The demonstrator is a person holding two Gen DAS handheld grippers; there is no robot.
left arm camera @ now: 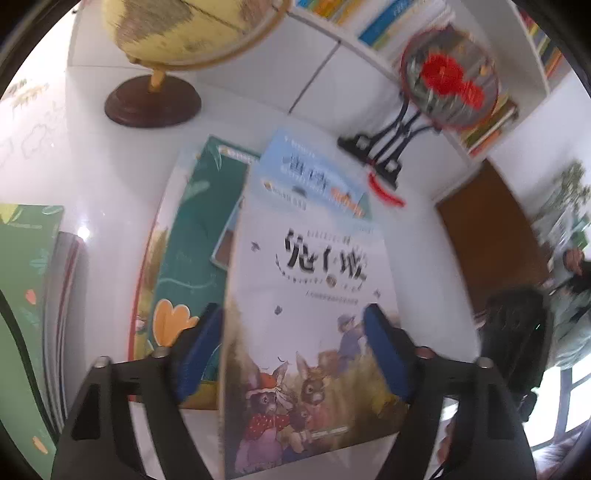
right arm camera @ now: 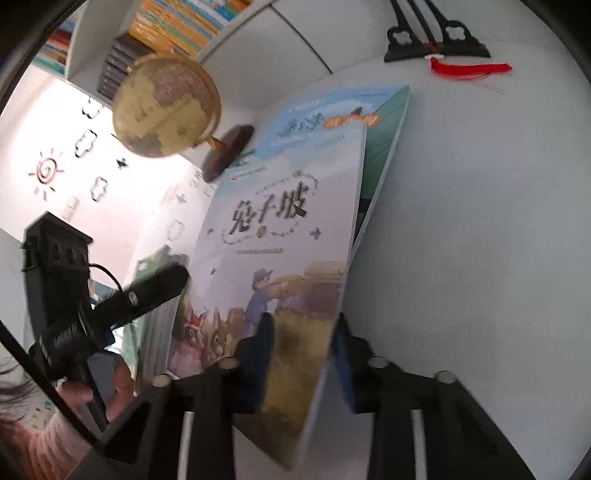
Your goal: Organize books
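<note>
A rabbit picture book [left arm camera: 306, 288] with a pale cover stands tilted up off the white table. My right gripper [right arm camera: 301, 356] is shut on the lower edge of this book [right arm camera: 280, 221]. My left gripper [left arm camera: 291, 350] faces the cover with its blue pads apart, one at each side edge of the book; I cannot tell whether they touch it. In the right wrist view one finger [right arm camera: 155, 291] of the left gripper reaches in at the book's left edge. Under it lie a blue book [left arm camera: 314, 173] and a green book [left arm camera: 199, 221].
A globe [left arm camera: 177, 29] on a wooden base stands at the back left. A round red ornament [left arm camera: 450, 74] sits on a black stand near the bookshelf [left arm camera: 388, 22]. More books [left arm camera: 26, 266] are stacked at the far left. A hand [right arm camera: 110, 384] holds the left gripper.
</note>
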